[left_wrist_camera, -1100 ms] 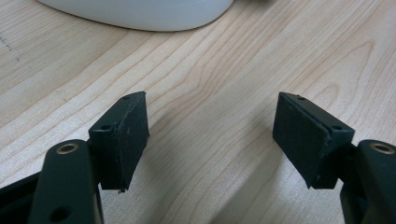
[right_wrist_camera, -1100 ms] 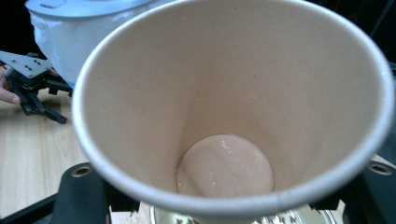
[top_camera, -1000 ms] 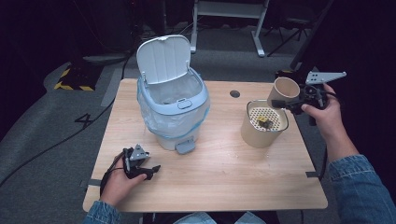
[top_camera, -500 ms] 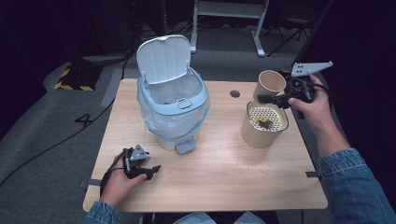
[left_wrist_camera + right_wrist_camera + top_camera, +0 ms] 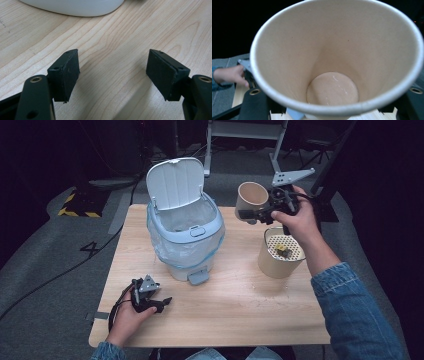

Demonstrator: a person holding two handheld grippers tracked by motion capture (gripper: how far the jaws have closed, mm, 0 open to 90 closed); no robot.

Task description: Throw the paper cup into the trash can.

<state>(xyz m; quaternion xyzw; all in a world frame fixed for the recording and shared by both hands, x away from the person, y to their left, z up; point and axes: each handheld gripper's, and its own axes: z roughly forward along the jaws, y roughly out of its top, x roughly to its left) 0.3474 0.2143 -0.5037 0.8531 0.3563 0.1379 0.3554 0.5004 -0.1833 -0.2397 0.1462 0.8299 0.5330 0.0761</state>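
The right gripper (image 5: 250, 214) pinched the paper cup (image 5: 251, 196) aloft beside the open bin (image 5: 186, 236), seemingly to bin it, while the left gripper (image 5: 161, 302) rested spread on the worktop (image 5: 240, 300).

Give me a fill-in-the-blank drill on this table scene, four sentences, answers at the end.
1. The right gripper holds a paper ____ above the table.
2. The lid of the pedal bin stands ____.
3. The left gripper rests on the table with its jaws ____.
4. The cream container with the holed insert stands to the ____ of the bin.

Missing words: cup; open; open; right
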